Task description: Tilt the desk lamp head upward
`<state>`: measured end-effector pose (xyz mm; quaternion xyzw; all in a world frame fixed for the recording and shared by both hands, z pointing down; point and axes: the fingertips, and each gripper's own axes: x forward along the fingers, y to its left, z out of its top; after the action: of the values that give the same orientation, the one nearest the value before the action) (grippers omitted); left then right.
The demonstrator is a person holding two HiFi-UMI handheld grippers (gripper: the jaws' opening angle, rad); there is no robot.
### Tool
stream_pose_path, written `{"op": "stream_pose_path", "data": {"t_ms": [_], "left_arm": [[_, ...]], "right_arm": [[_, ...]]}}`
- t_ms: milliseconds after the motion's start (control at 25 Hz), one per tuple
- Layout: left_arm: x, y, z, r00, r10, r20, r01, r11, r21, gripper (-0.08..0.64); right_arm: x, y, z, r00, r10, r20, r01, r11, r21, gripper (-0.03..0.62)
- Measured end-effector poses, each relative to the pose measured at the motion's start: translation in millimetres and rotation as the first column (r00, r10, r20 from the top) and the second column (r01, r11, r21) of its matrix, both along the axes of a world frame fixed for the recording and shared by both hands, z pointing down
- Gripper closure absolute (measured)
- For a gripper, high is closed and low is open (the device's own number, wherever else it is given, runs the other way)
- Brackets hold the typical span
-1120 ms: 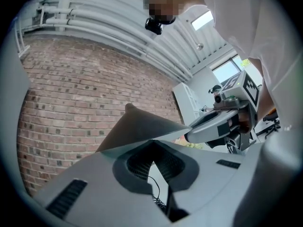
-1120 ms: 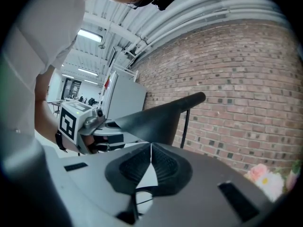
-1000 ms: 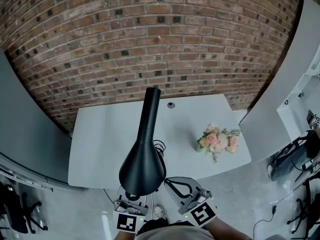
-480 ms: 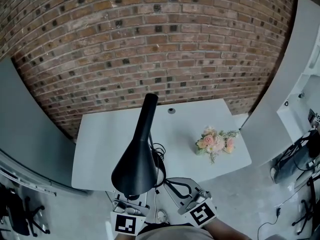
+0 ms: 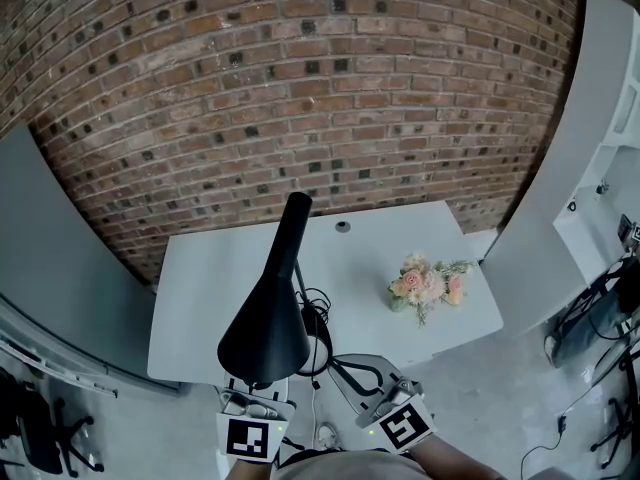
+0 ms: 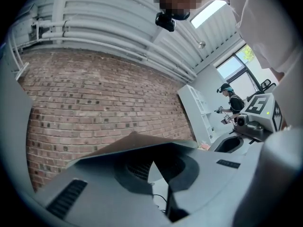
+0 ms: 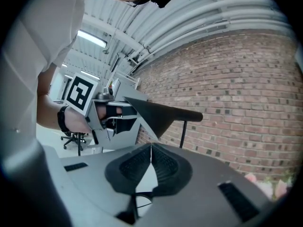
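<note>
Bright, even overhead light, no hard shadows. Heavy fisheye bend along the brick wall, dark vignette round both gripper views. Ceiling light and window blown out. Lamp head near-black, little detail. Near foreground soft.

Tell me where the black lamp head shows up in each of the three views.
Head view: the lamp head sits low, left of centre, with its wide end toward the bottom edge.
Left gripper view: the lamp head is a dark rim at centre, right over the jaws.
Right gripper view: the lamp head is a black cone left of centre, above the jaws.
Shared landmark: the brick wall behind it.
</note>
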<state>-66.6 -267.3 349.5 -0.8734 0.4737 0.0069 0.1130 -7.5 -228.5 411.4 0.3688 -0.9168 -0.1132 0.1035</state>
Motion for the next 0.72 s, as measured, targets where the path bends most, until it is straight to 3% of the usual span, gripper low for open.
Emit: {"op": "stream_pose_path", "data": {"t_ms": [720], "left_arm": [[-5.5,2.9,-2.8,0.998,-0.021,-0.059,0.021,1.0,0.002,0.554]], "right_arm": [[3.2,13.8,-6.8,1.0,-0.01,0.005,0.01,1.0,0.011,0.574]]}}
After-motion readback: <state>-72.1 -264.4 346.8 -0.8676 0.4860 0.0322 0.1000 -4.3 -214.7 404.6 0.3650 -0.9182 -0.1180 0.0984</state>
